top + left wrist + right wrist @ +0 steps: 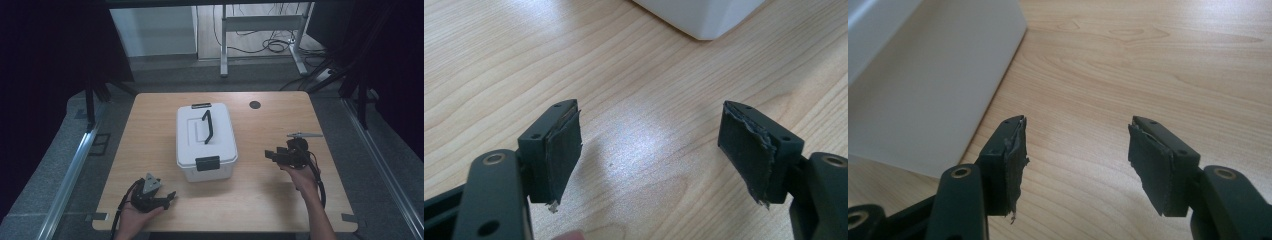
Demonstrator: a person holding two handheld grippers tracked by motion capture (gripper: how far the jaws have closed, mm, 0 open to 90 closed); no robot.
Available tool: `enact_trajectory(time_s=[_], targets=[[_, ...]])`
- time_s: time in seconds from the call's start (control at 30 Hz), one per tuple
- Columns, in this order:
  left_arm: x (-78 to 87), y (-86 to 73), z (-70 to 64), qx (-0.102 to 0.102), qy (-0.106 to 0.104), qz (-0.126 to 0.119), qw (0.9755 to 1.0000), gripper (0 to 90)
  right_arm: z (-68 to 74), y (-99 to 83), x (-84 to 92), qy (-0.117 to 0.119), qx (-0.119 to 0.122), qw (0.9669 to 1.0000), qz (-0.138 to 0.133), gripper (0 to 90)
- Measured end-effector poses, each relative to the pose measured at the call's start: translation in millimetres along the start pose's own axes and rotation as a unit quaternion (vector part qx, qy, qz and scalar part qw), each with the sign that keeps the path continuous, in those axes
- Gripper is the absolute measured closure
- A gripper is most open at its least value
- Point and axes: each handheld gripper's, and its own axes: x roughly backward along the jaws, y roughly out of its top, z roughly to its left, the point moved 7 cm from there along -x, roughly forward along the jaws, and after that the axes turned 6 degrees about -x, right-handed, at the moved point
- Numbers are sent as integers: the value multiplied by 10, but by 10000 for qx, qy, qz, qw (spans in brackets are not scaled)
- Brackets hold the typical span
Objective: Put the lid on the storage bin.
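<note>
High view: my left claw [167, 197] sits low over the worktop [150, 150], jaws spread wide, gripping nothing. White lidded box [206, 142] with black handle [207, 126] lies ahead and to the right of it, apart. My right claw [270, 155] is also wide open and empty, jaws aimed toward the box, which stands just to its left, not touching.
</note>
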Motion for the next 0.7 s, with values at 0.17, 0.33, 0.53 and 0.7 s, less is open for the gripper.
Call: enact_trajectory(time_s=[0.17,0.33,0.53,0.7], targets=[[-1,0,1,2,0,-10,10000,255,-5,-131,-42,-40,68,9999,-110,397],[-4,0,-1,-5,4,-1,10000,255,-27,-281,-103,-53,132,9998,-156,395],[-2,0,0,2,8,-5,10000,255,-25,-313,-123,-24,144,9997,-212,394],[-9,2,-1,-9,1,7,10000,255,-23,-283,-95,-32,179,9994,-297,383]])
